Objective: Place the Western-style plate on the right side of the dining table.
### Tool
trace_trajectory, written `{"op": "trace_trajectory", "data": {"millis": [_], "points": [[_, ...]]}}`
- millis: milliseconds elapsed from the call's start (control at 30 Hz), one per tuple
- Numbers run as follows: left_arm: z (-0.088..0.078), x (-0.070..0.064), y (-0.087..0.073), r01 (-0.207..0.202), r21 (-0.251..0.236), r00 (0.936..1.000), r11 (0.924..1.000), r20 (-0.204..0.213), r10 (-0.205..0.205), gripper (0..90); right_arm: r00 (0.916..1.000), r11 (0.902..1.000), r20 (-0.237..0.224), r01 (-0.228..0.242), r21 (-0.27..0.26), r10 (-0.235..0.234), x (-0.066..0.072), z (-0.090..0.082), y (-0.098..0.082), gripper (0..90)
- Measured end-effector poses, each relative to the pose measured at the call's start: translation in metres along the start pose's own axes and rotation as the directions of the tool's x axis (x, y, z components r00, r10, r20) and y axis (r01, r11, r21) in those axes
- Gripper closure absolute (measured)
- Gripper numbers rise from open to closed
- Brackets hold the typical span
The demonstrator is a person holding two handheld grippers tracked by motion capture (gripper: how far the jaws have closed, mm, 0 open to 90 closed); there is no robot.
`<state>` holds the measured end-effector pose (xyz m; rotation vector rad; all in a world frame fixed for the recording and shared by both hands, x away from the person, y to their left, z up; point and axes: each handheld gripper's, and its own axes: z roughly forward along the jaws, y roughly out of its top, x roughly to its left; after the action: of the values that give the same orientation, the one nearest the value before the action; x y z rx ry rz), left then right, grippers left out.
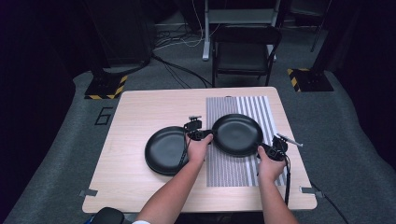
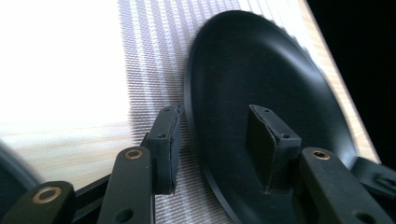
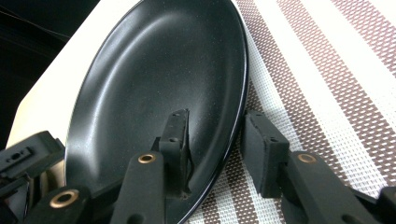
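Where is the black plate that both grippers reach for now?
In the high view the black plate lies on the striped mat, right of centre, between the left gripper and right gripper.

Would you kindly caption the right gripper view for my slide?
Right gripper straddling the rim of a black plate on a striped placemat, jaws apart.

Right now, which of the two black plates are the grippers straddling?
The black plate on the striped placemat, right of the other. The left gripper and right gripper straddle its opposite rims, jaws apart. The black plate on bare wood lies beside the left forearm.
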<state>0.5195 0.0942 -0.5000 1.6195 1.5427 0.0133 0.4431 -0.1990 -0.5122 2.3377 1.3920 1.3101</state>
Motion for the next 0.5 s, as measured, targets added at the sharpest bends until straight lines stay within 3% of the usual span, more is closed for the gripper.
{"op": "trace_trajectory", "data": {"millis": [500], "points": [[-0.004, 0.007, 0.001, 0.010, -0.013, 0.9995, 0.9999, 0.031, -0.009, 55.1, 0.9997, 0.9991, -0.013, 0.020, -0.037, -0.021, 0.002, -0.010, 0.001, 57.5]]}}
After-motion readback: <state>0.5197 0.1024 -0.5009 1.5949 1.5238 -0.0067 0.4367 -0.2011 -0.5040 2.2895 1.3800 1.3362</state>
